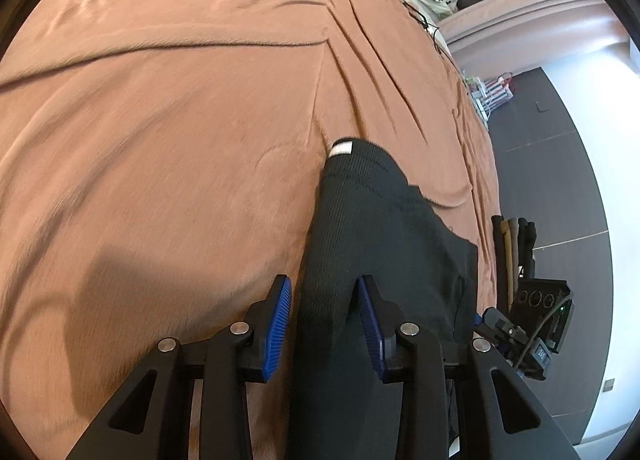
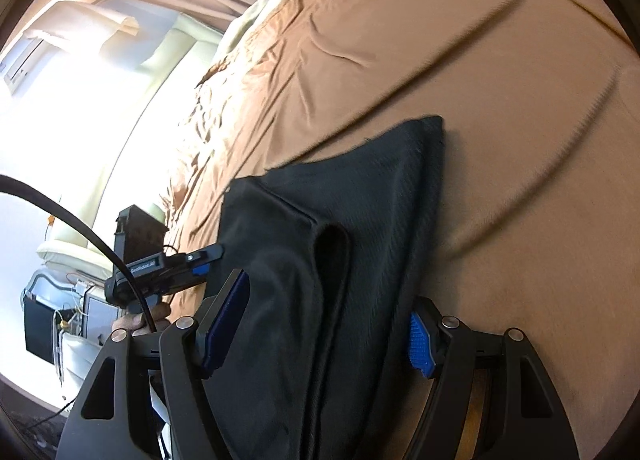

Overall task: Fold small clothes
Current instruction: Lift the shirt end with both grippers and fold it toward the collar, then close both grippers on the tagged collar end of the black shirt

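Dark garment (image 1: 372, 244) is lying on the brown blanket (image 1: 160, 139), near the bed edge, partly folded with layered edges showing in the right wrist view (image 2: 320, 260).

Left gripper (image 1: 325, 324): fingers are sitting either side of a bunched strip of the garment, blue pads (image 1: 280, 324) close against the fabric. Reading it as pinching the cloth. A white tag (image 1: 341, 148) is showing at the garment's far end.

Right gripper (image 2: 320, 336): fingers are spread wide, pads (image 2: 224, 324) straddling the folded stack; the fabric is running between them and down past the frame bottom. Can't tell whether the pads are actually pressing it.

Left gripper is also showing in the right wrist view (image 2: 168, 268), at the garment's left edge, tip touching the fabric.

Blanket is wrinkling toward the far side; a cream sheet (image 2: 256, 15) is lying beyond it.
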A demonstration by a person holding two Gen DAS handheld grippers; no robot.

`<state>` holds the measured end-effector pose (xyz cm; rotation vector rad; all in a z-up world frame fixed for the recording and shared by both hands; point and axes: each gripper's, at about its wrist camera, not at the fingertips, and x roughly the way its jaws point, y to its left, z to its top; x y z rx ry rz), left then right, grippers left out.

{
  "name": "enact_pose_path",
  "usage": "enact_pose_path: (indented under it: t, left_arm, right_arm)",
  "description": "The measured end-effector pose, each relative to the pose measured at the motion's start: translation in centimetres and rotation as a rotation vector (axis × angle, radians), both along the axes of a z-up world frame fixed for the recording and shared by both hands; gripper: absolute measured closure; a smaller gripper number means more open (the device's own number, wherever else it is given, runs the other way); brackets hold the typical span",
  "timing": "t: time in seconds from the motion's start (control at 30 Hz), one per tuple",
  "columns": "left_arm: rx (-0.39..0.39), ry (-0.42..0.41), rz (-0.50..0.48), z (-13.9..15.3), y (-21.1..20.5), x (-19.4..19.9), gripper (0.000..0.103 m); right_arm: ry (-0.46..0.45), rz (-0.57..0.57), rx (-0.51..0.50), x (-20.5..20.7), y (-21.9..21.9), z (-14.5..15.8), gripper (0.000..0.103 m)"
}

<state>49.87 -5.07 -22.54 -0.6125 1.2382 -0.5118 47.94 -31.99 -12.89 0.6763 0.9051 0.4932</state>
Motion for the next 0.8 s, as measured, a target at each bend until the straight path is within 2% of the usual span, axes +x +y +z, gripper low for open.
enact_pose_path:
  t: [0.23, 0.33, 0.43, 0.5, 0.57, 0.8]
  left_arm:
    - [-0.002, -0.009, -0.01, 0.1, -0.8, 2.0, 0.067]
    - [-0.002, -0.015, -0.005, 0.1, -0.9, 2.5, 0.071]
    - [0.013, -0.018, 0.004, 0.1, -1.1, 2.6, 0.083]
    - [0.024, -0.023, 0.002, 0.2, -1.2, 2.5, 0.091]
    - [0.023, -0.033, 0.005, 0.5, -1.2, 2.3, 0.098]
    - [0.01, -0.085, 0.015, 2.6, -0.6, 0.6, 0.099]
  right_arm:
    - [-0.002, 0.029, -0.039, 2.3, 0.8, -0.4, 0.046]
    - [0.001, 0.025, -0.065, 2.5, 0.7, -0.3, 0.058]
    - [0.005, 0.014, -0.097, 2.2, 0.7, -0.2, 0.076]
    - [0.006, 0.012, -0.134, 2.0, 1.0, 0.0, 0.092]
    - [0.001, 0.012, -0.14, 1.8, 1.2, 0.4, 0.094]
    - [-0.05, 0.016, -0.178, 0.5, 3.4, 3.0, 0.095]
